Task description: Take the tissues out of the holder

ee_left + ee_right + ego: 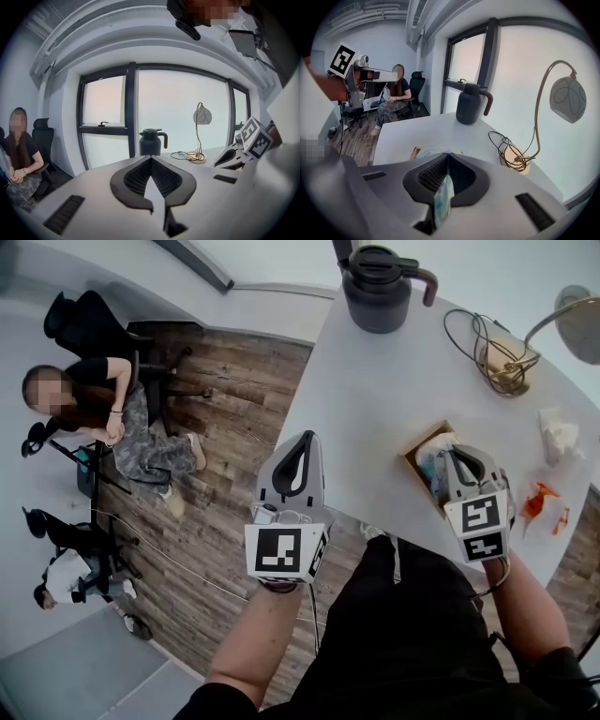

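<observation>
The right gripper (459, 457) is hanging over the wooden holder (413, 457) at the white bench's (375, 390) near edge, its jaws pinching a pale tissue packet (442, 199) just above the holder. The left gripper (306, 441), jaws together and empty, is hovering left of the holder, over the plank floor (234, 381). Beyond the holder, a dark thermos jug (377, 287) and a desk lamp (511, 367) are standing. A crumpled tissue (560, 435) is lying to the holder's right. A person (131, 432) is sitting far left of the holder.

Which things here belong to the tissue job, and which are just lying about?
Job: holder; tissues, pinched in the right tongs.
Lying about: jug; lamp; cable; orange wrapper.
</observation>
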A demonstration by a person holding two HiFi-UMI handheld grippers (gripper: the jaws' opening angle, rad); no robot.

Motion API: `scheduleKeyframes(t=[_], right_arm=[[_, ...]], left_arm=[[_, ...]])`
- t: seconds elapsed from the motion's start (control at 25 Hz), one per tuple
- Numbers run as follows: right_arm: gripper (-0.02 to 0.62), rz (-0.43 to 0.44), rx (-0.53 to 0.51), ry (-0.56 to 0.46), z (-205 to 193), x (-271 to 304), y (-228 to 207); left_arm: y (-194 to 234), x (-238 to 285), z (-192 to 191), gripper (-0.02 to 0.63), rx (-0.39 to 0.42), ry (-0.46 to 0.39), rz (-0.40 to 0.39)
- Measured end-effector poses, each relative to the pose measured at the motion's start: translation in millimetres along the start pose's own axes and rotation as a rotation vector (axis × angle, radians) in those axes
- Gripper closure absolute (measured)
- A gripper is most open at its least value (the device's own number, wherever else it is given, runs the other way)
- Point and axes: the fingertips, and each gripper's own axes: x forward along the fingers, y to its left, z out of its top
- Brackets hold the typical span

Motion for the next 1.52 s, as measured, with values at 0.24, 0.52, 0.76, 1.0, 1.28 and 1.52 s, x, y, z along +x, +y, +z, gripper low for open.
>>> scheduleKeyframes(t=[0.24,0.52,0.76,1.0,1.28,1.52], right_arm=[[0.583,-0.002,0.001,-0.021,6,-16,-2],[0.584,-0.01,0.0,-0.054,16,-32,-6],[0.586,-0.023,-0.001,-0.101,36,-51,-7],[0.586,-0.047,-0.004,-0.146,56,-70,-10],[0.586,-0.08,-0.001,-0.204,78,-98,-17],[0.586,-0.1,0.016,-0.252,97,-115,-25]], left_arm=[[-8,-5,14,0.603,0.023,-0.027,-0.012],[-16,-10,32,0.603,0.026,-0.052,-0.02],[-23,-18,47,0.603,0.041,-0.073,-0.033],[-26,-28,67,0.603,0.055,-0.11,-0.039],[-34,-40,91,0.603,0.07,-0.156,-0.054],[-36,-43,107,0.603,0.074,-0.168,-0.053]])
